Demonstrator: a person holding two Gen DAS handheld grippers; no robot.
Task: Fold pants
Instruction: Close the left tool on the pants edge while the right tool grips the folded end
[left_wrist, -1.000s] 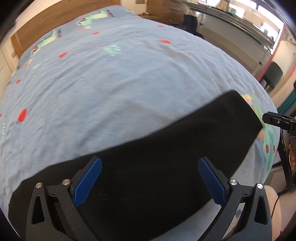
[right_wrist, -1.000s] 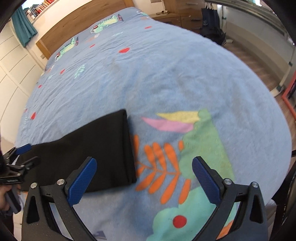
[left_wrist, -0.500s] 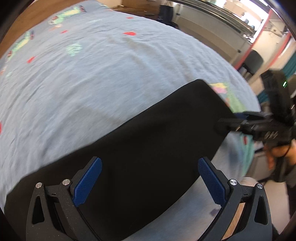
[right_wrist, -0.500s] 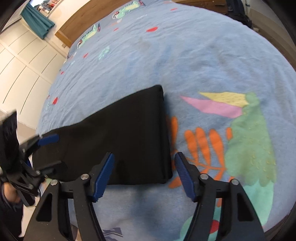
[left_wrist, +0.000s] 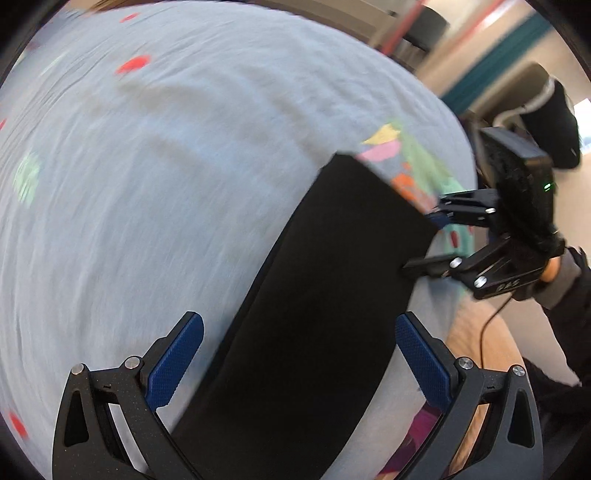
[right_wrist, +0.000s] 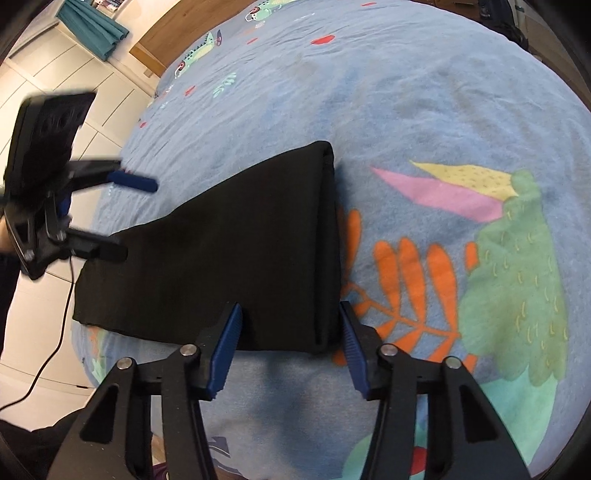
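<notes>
Black pants (right_wrist: 236, 247) lie folded lengthwise in a long strip on a blue patterned bed cover (right_wrist: 406, 96). My right gripper (right_wrist: 290, 326) is open, its jaws either side of the near corner of the strip's right end. My left gripper (left_wrist: 295, 350) is open over the strip's other end, the black cloth (left_wrist: 332, 295) running between its fingers. Each gripper shows in the other's view: the left gripper (right_wrist: 125, 218) at the far left, the right gripper (left_wrist: 424, 240) at the pants' far end.
A wooden headboard (right_wrist: 192, 33) and white cupboards (right_wrist: 74, 96) stand beyond the bed. The bed's near edge runs just under both grippers. A black cable (right_wrist: 48, 350) hangs at the left. A chair and floor show at the upper right of the left wrist view.
My right gripper has moved left onto the pants' end and narrowed its opening. My left gripper has swung right along the strip, with the view blurred by motion.
</notes>
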